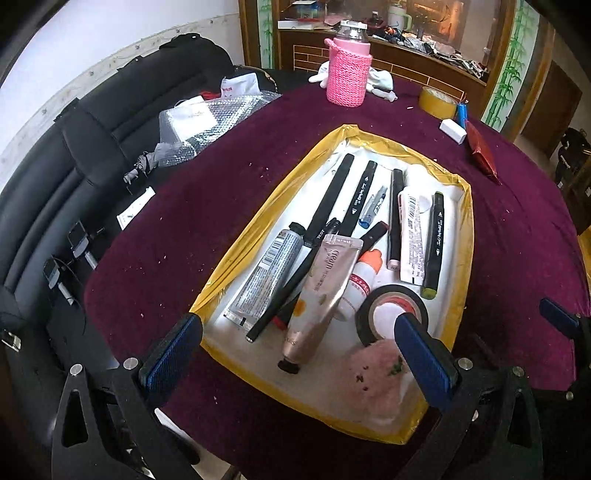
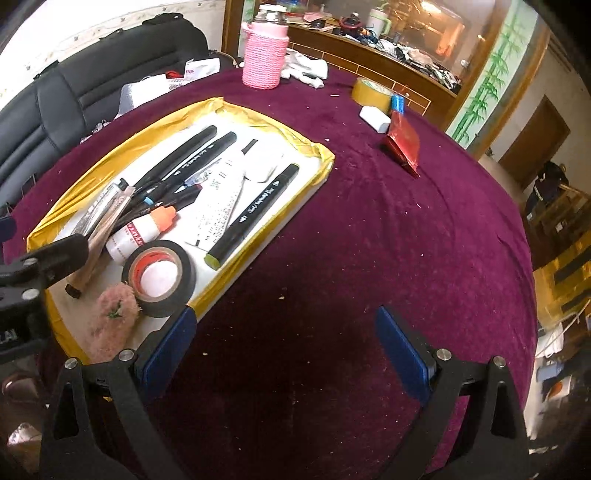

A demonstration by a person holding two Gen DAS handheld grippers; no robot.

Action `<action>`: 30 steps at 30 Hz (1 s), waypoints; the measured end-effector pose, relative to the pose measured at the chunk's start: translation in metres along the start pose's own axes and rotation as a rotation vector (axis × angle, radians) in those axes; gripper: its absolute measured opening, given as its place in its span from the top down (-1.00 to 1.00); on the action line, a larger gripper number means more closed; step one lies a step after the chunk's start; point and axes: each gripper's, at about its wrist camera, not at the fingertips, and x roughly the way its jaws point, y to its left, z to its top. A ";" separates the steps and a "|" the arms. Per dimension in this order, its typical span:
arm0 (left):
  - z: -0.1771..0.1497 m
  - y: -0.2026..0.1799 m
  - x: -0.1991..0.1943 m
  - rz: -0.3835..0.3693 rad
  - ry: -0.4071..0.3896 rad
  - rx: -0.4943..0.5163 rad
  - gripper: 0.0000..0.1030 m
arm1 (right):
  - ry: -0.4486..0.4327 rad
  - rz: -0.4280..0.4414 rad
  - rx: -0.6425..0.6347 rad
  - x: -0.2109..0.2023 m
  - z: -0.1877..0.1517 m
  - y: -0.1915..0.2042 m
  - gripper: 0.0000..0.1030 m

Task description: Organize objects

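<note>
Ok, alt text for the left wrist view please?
A yellow-rimmed white tray on a maroon velvet tablecloth holds black marker pens, tubes and a black tape roll. The left gripper hangs over its near end, jaws open and empty.

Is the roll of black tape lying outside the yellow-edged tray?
No, the roll of black tape lies inside the yellow-edged tray, beside the pink fluffy item.

Soft, even indoor light, moderately bright. Glare on glass cabinet (image 1: 443, 22) and glossy yellow tray rim (image 1: 466, 236). Shadows faint. Strong fisheye bending with dark vignetted corners (both views). Centres sharp; edges slightly smeared.
</note>
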 end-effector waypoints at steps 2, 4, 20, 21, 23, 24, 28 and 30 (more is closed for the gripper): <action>0.002 0.001 0.002 -0.006 0.004 0.010 -0.98 | 0.001 -0.009 -0.007 0.000 0.002 0.004 -0.90; 0.005 0.003 0.005 -0.011 0.005 0.017 -0.98 | 0.003 -0.019 -0.012 0.000 0.003 0.008 -0.90; 0.024 0.009 0.027 -0.080 0.054 0.060 -0.98 | 0.026 -0.085 0.000 0.002 0.014 0.018 -0.90; 0.025 0.009 0.028 -0.082 0.057 0.060 -0.98 | 0.027 -0.088 0.003 0.002 0.015 0.018 -0.90; 0.026 0.010 0.030 -0.084 0.064 0.063 -0.98 | 0.030 -0.092 0.008 0.002 0.016 0.017 -0.90; 0.027 0.010 0.031 -0.087 0.067 0.065 -0.98 | 0.030 -0.094 0.009 0.002 0.016 0.018 -0.90; 0.028 0.011 0.033 -0.093 0.074 0.064 -0.98 | 0.032 -0.100 0.011 0.003 0.017 0.019 -0.90; 0.028 0.012 0.034 -0.093 0.076 0.061 -0.98 | 0.031 -0.101 0.009 0.002 0.017 0.019 -0.90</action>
